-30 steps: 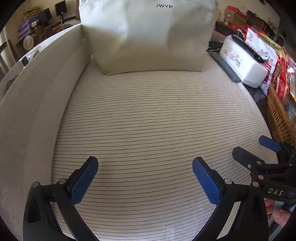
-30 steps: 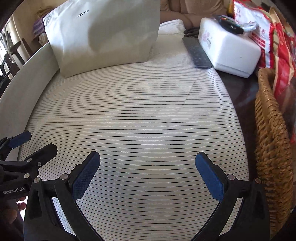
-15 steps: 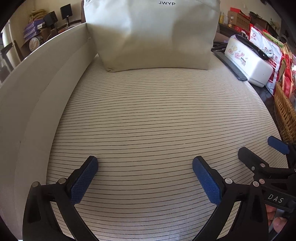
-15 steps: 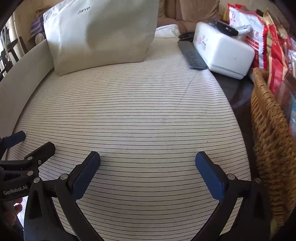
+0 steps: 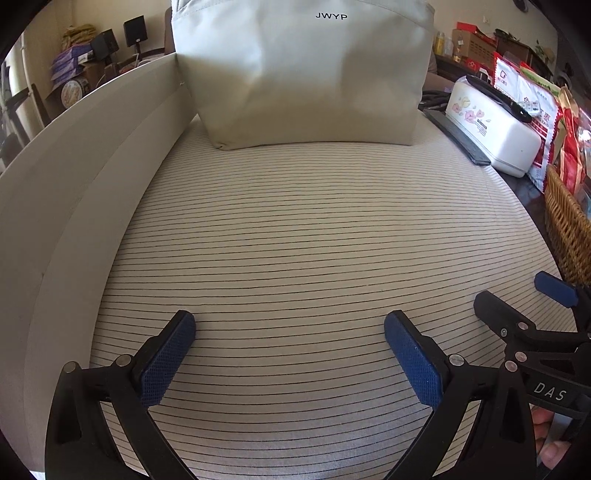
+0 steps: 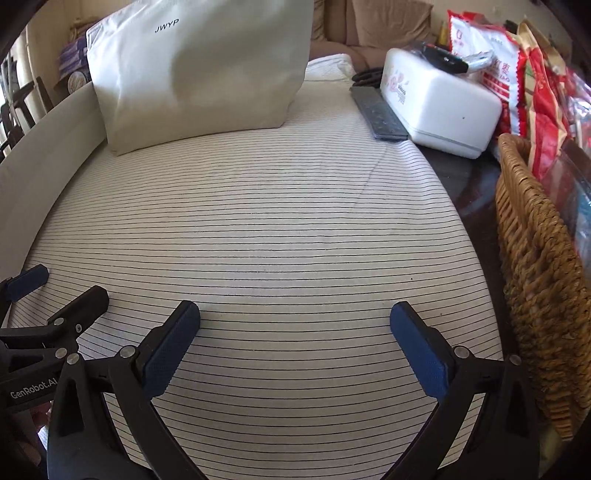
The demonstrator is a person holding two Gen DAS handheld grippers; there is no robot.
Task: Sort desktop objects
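a cream canvas bag [image 5: 303,74] marked jwyp stands upright at the top centre of the striped cloth [image 5: 295,240]. the left gripper [image 5: 290,350] and right gripper [image 6: 295,341] hover low, jaws spread wide, holding nothing. a white box [image 6: 439,103] and wicker basket [image 6: 535,258] sit at right.

Low twin views, shared striped cloth [image 5: 295,240]

Worktop covered by cream striped cloth [image 5: 295,240], dark wood edge [image 6: 469,192] exposed on the right. Pale upright panel [image 5: 92,155] bounds its left side. Behind: cream wall [image 5: 103,14], two black speakers [image 5: 122,33], stacked boxes [image 5: 70,62], tan sofa cushions [image 6: 388,18]. Bright daylight, soft shadows.
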